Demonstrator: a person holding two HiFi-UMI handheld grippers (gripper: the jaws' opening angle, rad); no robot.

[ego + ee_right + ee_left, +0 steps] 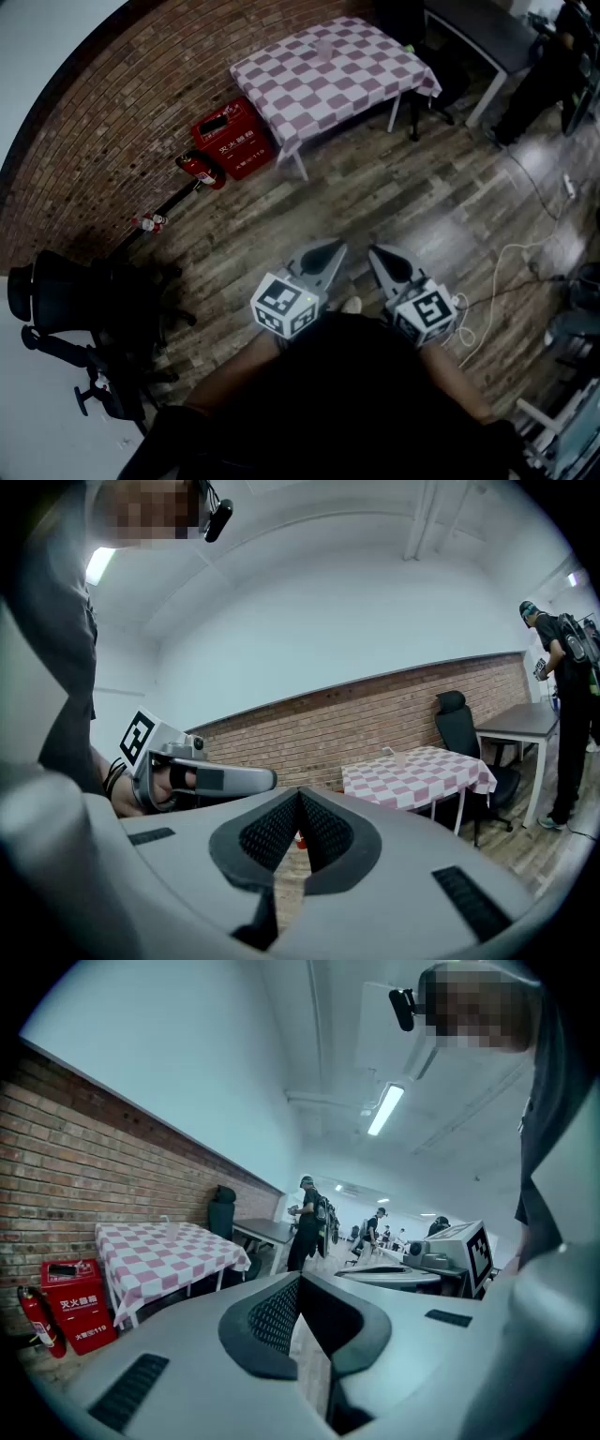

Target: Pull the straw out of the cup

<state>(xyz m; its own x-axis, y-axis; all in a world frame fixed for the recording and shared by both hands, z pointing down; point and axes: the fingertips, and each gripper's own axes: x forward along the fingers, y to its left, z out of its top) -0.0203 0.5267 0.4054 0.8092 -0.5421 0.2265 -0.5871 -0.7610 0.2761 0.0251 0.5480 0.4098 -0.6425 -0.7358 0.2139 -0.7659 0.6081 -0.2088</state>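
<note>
You hold the left hand-held gripper (326, 253) and the right hand-held gripper (382, 257) closed and empty over the wooden floor (394, 187), well apart from the small clear cup (322, 50) near the wall-side edge of the pink-and-white checked tabletop (366, 70).

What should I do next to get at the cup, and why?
Probably walk toward the checkered table: the cup stands on it, far across the floor, while the left gripper and right gripper are both shut, empty, held near you.
</note>
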